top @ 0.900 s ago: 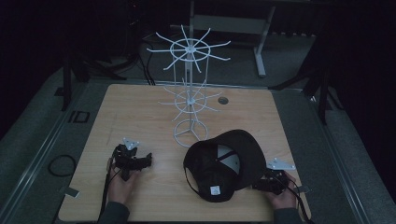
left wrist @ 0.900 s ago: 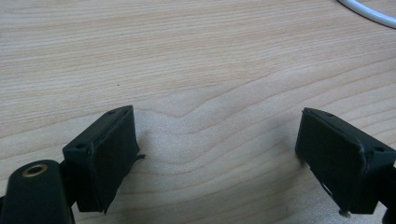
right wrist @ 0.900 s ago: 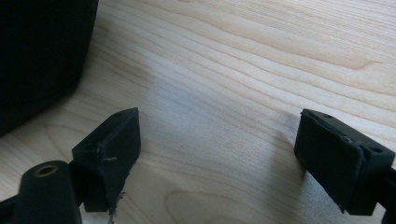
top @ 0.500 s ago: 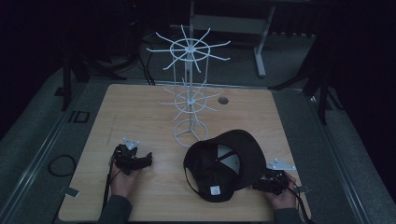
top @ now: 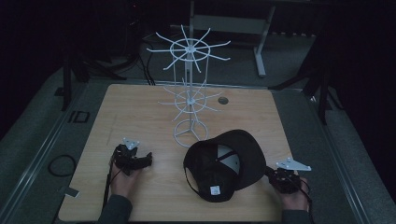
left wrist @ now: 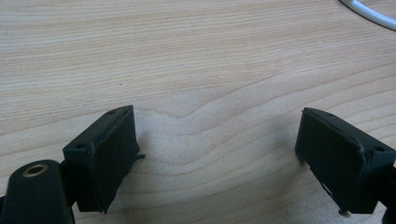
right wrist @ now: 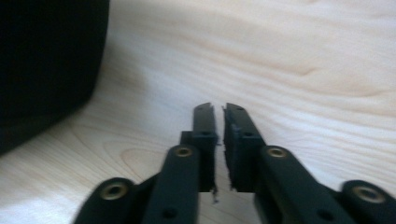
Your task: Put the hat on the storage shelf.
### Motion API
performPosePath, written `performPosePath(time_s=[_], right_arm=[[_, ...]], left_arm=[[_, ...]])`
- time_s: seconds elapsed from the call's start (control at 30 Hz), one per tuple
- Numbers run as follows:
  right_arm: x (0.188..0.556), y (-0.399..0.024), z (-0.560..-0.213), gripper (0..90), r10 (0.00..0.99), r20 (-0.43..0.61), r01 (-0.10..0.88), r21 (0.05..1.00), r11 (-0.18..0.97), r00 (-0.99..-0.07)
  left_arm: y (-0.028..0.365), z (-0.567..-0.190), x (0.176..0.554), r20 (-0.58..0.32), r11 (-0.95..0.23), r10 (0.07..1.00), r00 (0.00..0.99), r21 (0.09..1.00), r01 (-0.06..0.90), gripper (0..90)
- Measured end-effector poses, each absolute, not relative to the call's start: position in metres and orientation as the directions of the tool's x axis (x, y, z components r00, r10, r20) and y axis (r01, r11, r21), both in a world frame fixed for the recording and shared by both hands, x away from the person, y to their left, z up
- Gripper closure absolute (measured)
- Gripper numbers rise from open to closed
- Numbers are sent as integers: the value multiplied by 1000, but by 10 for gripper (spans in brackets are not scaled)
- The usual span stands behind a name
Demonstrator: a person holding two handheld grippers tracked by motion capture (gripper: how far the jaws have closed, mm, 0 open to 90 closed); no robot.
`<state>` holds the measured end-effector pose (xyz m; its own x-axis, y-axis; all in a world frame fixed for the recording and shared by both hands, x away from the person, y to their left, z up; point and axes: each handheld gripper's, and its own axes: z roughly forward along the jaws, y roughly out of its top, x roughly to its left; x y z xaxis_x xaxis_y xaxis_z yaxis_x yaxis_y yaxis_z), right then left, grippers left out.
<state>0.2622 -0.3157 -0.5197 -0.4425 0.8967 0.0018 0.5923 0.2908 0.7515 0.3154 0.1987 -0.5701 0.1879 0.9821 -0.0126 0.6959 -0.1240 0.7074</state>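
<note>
A black cap (top: 224,163) lies upside down on the wooden table (top: 140,112), its white inner label facing up. A white wire display rack (top: 189,93) stands just behind it. My left gripper (top: 140,161) rests on the table left of the cap, jaws wide apart over bare wood (left wrist: 215,135) with nothing between them. My right gripper (top: 275,177) sits at the cap's right edge, close to the brim. In the right gripper view its jaws (right wrist: 218,109) are pressed together with nothing between them, and the cap (right wrist: 46,65) is a dark mass at the left.
The rack's round wire base (left wrist: 369,11) shows at the top right of the left gripper view. A small round hole (top: 223,100) sits in the tabletop behind the rack. A metal frame (top: 261,42) stands beyond the table. Dark floor surrounds it.
The left gripper has shifted slightly on the table. The right gripper and the cap have barely moved.
</note>
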Motion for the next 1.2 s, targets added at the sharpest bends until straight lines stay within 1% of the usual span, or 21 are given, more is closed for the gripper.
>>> performPosePath(time_s=[0.07,0.1,0.13,0.17,0.2,0.23,0.27,0.37,0.53,0.6,0.63,0.8,0.9,1.2], right_arm=[[259,-318,-514,892,897,0,583,760,288,-442],[254,-322,-501,896,895,-6,566,772,288,-447],[254,-322,-501,896,895,-6,566,772,288,-447],[249,-324,-488,898,888,-21,544,784,300,-459],[249,-324,-488,898,888,-21,544,784,300,-459],[244,-323,-475,899,880,-39,523,791,317,-474],[244,-323,-475,899,880,-39,523,791,317,-474],[237,-315,-454,899,857,-73,475,807,352,-511],[231,-304,-439,899,836,-88,427,828,363,-541],[230,-301,-435,899,831,-76,418,837,354,-552],[229,-297,-432,899,818,-69,401,846,352,-571],[236,-282,-431,898,786,-74,385,842,379,-613],[248,-265,-435,898,760,-65,381,836,395,-646],[270,-232,-434,893,708,-82,351,826,442,-701]], left_arm=[[199,-570,315,-12,-125,982,188,707,696,132],[199,-570,315,-12,-124,982,188,708,696,132],[199,-570,315,-12,-124,982,188,708,696,132],[199,-570,315,-12,-125,982,188,707,696,132],[199,-570,315,-12,-125,982,188,707,696,132],[199,-570,315,-12,-124,982,188,708,696,132],[199,-570,315,-12,-124,982,188,708,696,132],[199,-570,315,-11,-126,982,189,707,696,132],[199,-570,315,-11,-126,982,189,706,696,132],[199,-570,315,-11,-126,982,189,707,696,132],[199,-570,315,-12,-125,982,188,707,696,132],[199,-570,315,-11,-126,982,189,707,696,132],[199,-570,315,-11,-126,982,189,707,696,132],[199,-570,315,-11,-126,982,189,707,696,132]])
